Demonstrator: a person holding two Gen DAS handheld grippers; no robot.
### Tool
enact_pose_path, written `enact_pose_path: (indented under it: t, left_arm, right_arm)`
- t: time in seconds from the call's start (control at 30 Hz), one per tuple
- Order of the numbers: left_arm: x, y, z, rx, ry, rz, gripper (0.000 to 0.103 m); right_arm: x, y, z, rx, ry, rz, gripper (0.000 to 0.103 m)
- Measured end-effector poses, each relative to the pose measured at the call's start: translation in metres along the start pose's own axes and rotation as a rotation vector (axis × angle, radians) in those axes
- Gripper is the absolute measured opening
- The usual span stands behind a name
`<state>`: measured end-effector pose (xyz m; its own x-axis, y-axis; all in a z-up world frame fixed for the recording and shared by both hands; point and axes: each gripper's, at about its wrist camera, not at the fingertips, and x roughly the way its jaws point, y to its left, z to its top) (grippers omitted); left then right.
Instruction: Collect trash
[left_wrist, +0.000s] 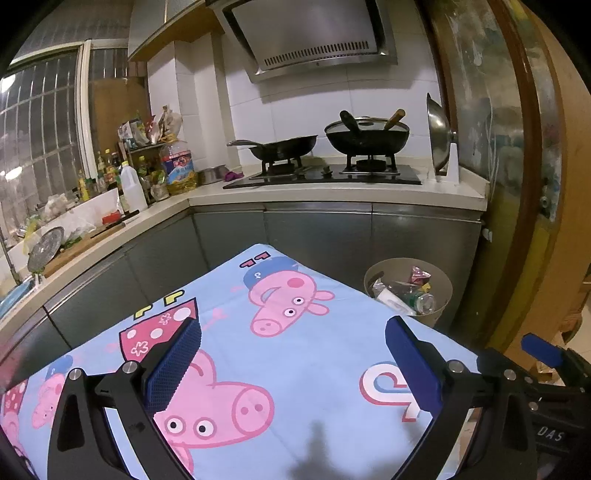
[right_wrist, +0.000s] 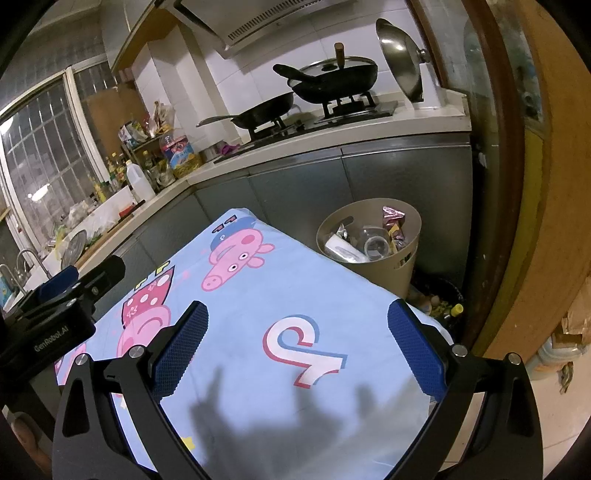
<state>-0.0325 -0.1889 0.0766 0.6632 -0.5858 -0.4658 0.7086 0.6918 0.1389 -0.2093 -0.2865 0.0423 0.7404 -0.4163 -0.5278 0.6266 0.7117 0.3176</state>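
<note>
A beige trash bin (left_wrist: 439, 314) stands on the floor past the table's far right corner, and it also shows in the right wrist view (right_wrist: 402, 258). It holds wrappers, a can and plastic pieces (right_wrist: 365, 240). My left gripper (left_wrist: 293, 334) is open and empty above the blue cartoon-pig tablecloth (left_wrist: 295, 369). My right gripper (right_wrist: 297, 317) is open and empty above the same cloth (right_wrist: 258, 314). No loose trash shows on the cloth. The right gripper's body (left_wrist: 546, 354) shows at the right of the left wrist view.
A kitchen counter (left_wrist: 332, 194) runs behind the table with a stove, a pan (left_wrist: 280, 146) and a wok (left_wrist: 367, 136). Bottles (left_wrist: 133, 186) and clutter fill the left counter. A wooden door frame (left_wrist: 532, 184) stands at right. A dark bin with scraps (right_wrist: 439, 299) sits beside the beige bin.
</note>
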Motion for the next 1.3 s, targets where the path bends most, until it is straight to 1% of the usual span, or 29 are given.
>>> enact_pose_path:
  t: [0.3,0.8,1.3]
  left_arm:
    - [0.004,-0.01,0.001,0.011,0.024,-0.019,0.099]
    - [0.013,-0.021,0.002,0.035,0.05,-0.006,0.099]
    - [0.021,-0.027,-0.005,0.06,0.077,0.008,0.099]
  right_arm:
    - [-0.001,-0.003,0.001,0.008,-0.003,-0.001,0.097]
    - [-0.005,-0.012,-0.007,0.041,-0.005,-0.004,0.097]
    - [-0.009,-0.021,-0.016,0.083,0.001,-0.003,0.097]
